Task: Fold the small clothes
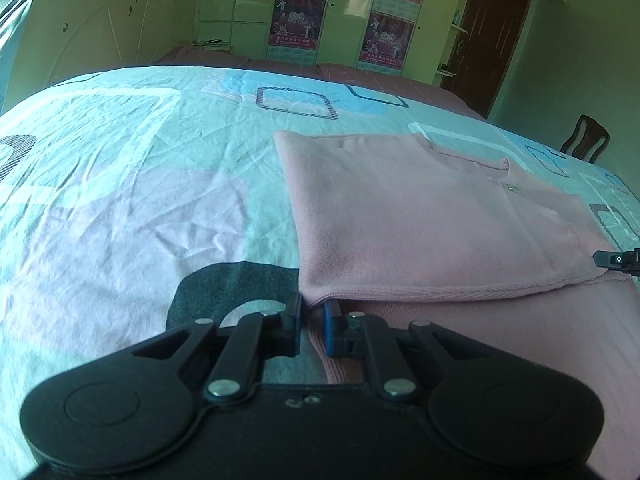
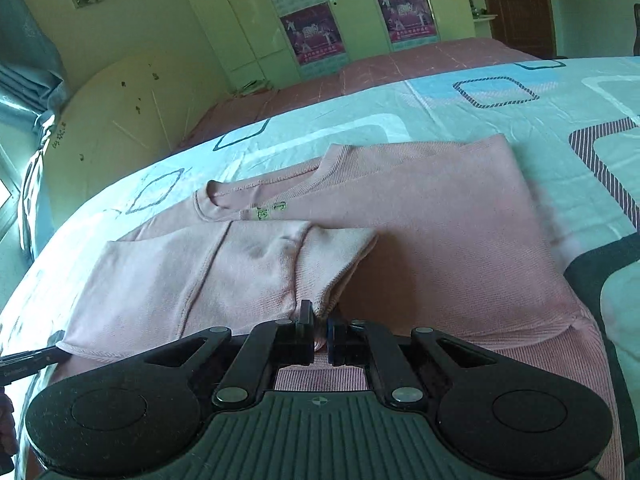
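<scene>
A pink knit top [image 1: 420,208] lies on the bed with one layer folded over itself. Low in the left wrist view, my left gripper [image 1: 312,310] is shut on the near left corner of that layer's ribbed edge [image 1: 440,294]. The tip of my right gripper [image 1: 616,260] shows at the far right end of the same edge. In the right wrist view the pink top [image 2: 420,208] shows its collar [image 2: 212,196] and a small label. There my right gripper [image 2: 320,318] is shut on a bunched point of the folded layer [image 2: 224,276]. My left gripper [image 2: 36,356] pokes in at that layer's left corner.
A wrinkled bedsheet [image 1: 120,184] with a square pattern covers the bed. Behind it lies a pink-covered mattress [image 2: 400,64]. Farther back are pale wardrobes with posters [image 1: 296,20] and a dark door [image 1: 496,36]. A wooden chair [image 1: 586,136] stands at the bed's right side.
</scene>
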Motion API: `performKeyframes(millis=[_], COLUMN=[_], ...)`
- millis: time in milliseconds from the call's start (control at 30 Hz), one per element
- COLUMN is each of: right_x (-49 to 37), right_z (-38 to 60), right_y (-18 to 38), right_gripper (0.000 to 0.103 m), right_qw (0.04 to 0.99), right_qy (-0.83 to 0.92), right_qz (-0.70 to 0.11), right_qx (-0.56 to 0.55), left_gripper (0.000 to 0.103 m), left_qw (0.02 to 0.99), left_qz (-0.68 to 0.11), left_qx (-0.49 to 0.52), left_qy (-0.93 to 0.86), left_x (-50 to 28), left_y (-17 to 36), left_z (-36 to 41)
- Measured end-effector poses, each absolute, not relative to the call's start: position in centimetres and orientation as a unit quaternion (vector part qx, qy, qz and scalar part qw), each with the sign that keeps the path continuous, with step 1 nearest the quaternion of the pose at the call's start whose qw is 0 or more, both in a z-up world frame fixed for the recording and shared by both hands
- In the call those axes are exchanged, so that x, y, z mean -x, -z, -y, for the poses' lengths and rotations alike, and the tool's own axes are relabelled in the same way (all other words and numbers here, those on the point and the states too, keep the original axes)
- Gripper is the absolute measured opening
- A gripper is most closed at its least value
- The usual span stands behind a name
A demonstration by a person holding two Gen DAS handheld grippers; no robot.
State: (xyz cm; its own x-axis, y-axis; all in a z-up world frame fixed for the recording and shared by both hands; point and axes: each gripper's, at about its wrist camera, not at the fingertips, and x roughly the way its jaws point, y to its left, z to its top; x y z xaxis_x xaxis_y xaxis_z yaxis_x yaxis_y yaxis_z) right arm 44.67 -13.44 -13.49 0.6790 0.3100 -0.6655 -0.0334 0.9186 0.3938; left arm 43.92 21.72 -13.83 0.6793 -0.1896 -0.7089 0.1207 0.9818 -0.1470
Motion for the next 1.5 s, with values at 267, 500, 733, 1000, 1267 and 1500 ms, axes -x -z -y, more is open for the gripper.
performKeyframes(millis=[267,500,733,1000,1267,1500], right_x=[-44.1,-43.1,-44.5,-44.0,-50.6,-53.1], right_z=[13.9,6.9,4.5,9.5,10.5,11.5], right_y=[11.5,10.1,13.6,11.9,11.7,13.7], right_gripper=[0.028,0.052,0.028,0.008,0.008,0.008], right_qw=[0.909,0.919,0.904,0.907,0.909,0.901], right_qy=[-0.018,-0.115,-0.119,-0.102,-0.074,-0.009], right_qz=[-0.380,-0.363,-0.403,-0.385,-0.382,-0.409], right_qx=[-0.173,-0.103,-0.076,-0.137,-0.153,-0.143], left_gripper=[0.036,0.056,0.056,0.057,0.058,0.058], left_qw=[0.926,0.932,0.912,0.904,0.915,0.909], left_qz=[-0.367,-0.335,-0.380,-0.382,-0.363,-0.383], left_qx=[0.030,-0.010,-0.024,-0.029,-0.038,-0.049], left_qy=[0.083,0.140,0.155,0.191,0.172,0.158], left_x=[-42.1,-42.5,-44.7,-45.4,-53.8,-59.9], left_y=[11.5,10.3,14.3,13.2,12.3,14.7], left_z=[-22.5,-16.8,-13.8,-15.9,-16.8,-19.2])
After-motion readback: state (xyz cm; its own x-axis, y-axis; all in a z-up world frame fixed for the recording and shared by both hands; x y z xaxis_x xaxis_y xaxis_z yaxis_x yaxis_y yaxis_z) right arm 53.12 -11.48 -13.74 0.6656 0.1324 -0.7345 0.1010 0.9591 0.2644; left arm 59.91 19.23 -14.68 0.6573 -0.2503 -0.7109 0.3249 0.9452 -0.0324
